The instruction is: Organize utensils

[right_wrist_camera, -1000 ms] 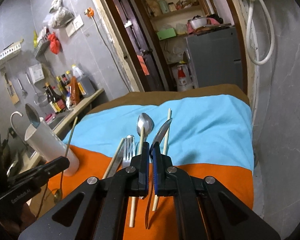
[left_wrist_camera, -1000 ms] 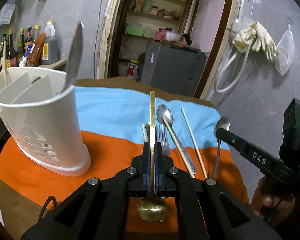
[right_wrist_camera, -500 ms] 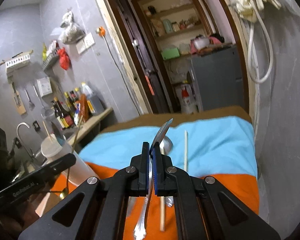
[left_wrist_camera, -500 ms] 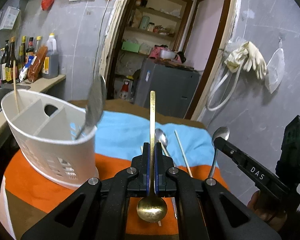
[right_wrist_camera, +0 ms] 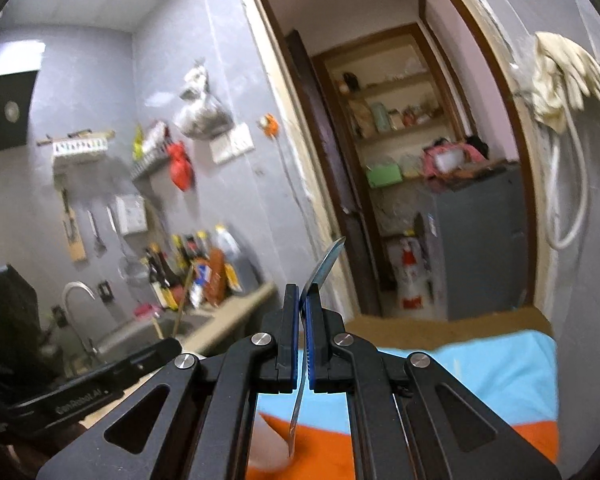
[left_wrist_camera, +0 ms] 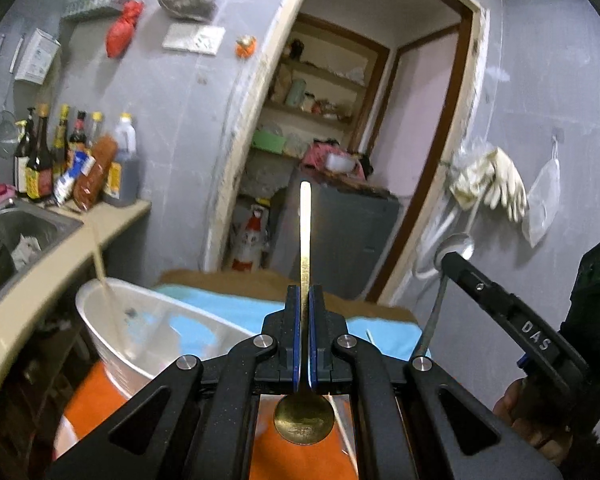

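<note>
The left gripper point(left_wrist_camera: 305, 304) clamped a gold spoon point(left_wrist_camera: 304, 416), its fingers point(left_wrist_camera: 294, 332) tight on the handle, bowl toward the camera. The right gripper point(right_wrist_camera: 302, 308) pinched a silver spoon point(left_wrist_camera: 454, 246), seen edge-on and blurred. The white caddy point(left_wrist_camera: 140, 344) below was blurred and partly hidden.

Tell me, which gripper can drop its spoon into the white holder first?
Probably the left gripper. Its gold spoon hangs just beside the white holder; the right gripper with the silver spoon is farther away.
</note>
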A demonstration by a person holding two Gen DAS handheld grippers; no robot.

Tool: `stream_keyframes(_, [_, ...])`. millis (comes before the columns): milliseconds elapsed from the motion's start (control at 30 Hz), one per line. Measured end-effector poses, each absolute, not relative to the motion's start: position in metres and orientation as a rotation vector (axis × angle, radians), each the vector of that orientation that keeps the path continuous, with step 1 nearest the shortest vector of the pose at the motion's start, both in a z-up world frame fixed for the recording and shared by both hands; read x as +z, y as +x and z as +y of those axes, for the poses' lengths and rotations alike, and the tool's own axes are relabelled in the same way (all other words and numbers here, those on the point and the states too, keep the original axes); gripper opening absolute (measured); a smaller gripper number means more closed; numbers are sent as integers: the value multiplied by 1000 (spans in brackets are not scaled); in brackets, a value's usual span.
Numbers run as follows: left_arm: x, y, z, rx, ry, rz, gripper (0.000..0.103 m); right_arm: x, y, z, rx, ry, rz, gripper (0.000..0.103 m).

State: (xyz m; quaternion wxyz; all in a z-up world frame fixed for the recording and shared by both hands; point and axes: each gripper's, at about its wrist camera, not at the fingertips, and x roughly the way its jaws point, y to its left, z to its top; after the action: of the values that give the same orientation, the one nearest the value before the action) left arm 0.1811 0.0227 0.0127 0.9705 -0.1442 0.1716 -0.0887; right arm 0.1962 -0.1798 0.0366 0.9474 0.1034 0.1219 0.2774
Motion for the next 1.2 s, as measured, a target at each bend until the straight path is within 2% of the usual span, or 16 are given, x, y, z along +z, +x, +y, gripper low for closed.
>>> stream_keyframes(300, [30,200,119,-86,-378,199,2,62,204,-115,663,253,129,1])
stream_keyframes(567, [-1,226,171,-80,-473,150,2,25,209,-76,651,207,133,1])
stream_keyframes(833, [-24,230,178,-103,-534,113,2,-5,206,-64,628,148,149,1])
stream_keyframes(1200, [-40,218,146,-45,-388,31,2,-16,204,-63,622,124,138,1])
